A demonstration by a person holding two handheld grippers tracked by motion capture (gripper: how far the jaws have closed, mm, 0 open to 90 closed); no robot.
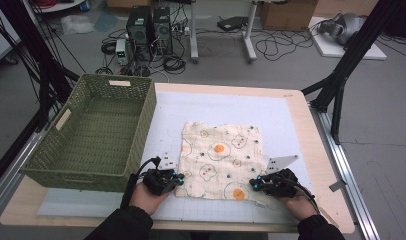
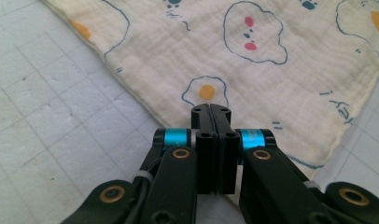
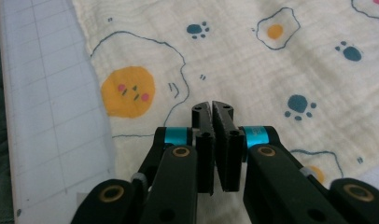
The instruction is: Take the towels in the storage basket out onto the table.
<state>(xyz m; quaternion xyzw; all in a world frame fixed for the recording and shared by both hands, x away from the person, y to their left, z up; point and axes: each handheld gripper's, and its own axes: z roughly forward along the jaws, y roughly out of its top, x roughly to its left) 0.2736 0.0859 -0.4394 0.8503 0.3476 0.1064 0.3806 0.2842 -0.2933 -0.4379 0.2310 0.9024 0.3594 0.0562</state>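
Both my grippers clenched over the cloth's near edge.

The table (image 1: 311, 150) carries a green basket (image 1: 98, 132) at its left, and the cloth (image 1: 218, 160) lies flat beside it on the white mat (image 1: 281, 120). My left gripper (image 1: 177, 178) sits at the cloth's near left corner, my right gripper (image 1: 254, 184) at the near right; each has its jaws pressed together above the fabric, gripping nothing that I can see.
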